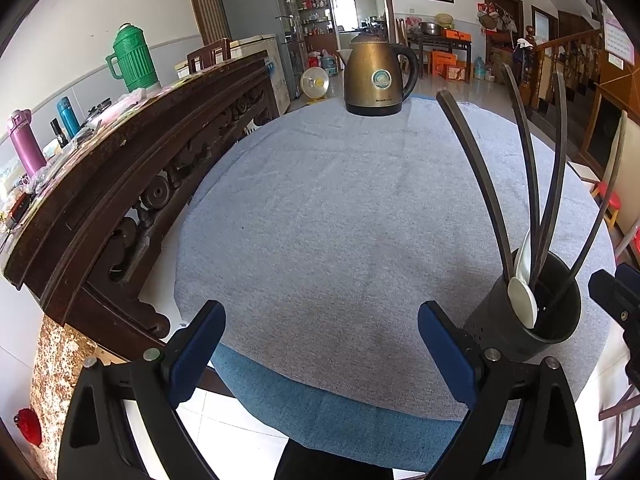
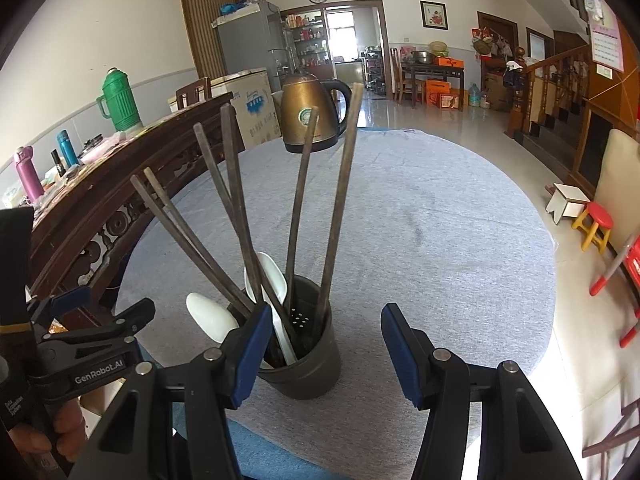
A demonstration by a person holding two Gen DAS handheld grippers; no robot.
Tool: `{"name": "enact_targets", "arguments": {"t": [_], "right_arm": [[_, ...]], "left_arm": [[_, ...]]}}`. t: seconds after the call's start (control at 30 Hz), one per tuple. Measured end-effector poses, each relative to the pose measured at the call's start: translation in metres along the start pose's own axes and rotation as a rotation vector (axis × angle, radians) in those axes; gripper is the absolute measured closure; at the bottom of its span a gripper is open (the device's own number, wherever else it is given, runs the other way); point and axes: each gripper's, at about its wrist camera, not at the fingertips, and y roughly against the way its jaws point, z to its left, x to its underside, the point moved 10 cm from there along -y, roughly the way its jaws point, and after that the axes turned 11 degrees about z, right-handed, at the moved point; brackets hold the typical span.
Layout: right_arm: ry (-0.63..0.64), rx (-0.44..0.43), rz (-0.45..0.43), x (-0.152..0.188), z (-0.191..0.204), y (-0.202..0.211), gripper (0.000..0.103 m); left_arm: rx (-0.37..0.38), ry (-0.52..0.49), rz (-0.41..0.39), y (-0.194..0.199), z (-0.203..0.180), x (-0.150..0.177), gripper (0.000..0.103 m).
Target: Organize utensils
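**Utensil holder between two idle grippers**

The left gripper (image 1: pixel 322 344) and right gripper (image 2: pixel 320 354) are both shown released, nothing held. The dark utensil holder (image 2: pixel 306 364) is seen just ahead of the right gripper's left finger (chopsticks (image 2: pixel 240 216) and white spoons (image 2: pixel 270 280) stand inside). A bronze kettle (image 1: pixel 376 76) is placed far ahead on the grey tablecloth (image 1: pixel 340 220)

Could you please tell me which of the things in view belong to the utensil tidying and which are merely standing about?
Belonging to the job:
- dark round perforated utensil holder
- dark wooden chopsticks standing in it
- white plastic spoons in it

Merely about:
- bronze metal electric kettle at the far edge of the grey tablecloth
- green ribbed thermos jug on the sideboard
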Motion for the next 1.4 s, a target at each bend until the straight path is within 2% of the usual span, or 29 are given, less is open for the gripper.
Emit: {"name": "enact_targets", "arguments": {"t": [0.47, 0.8, 1.4], "right_arm": [[-0.017, -0.025, -0.039, 0.002, -0.006, 0.012, 0.042], [-0.011, -0.029, -0.067, 0.005, -0.007, 0.029, 0.042], [0.034, 0.000, -0.083, -0.005, 0.005, 0.034, 0.042]], "left_arm": [[0.026, -0.013, -0.027, 0.027, -0.008, 0.001, 0.006], [0.029, 0.007, -0.078, 0.050, -0.003, -0.004, 0.006], [0.052, 0.019, -0.094, 0.054, 0.005, -0.014, 0.006]]}}
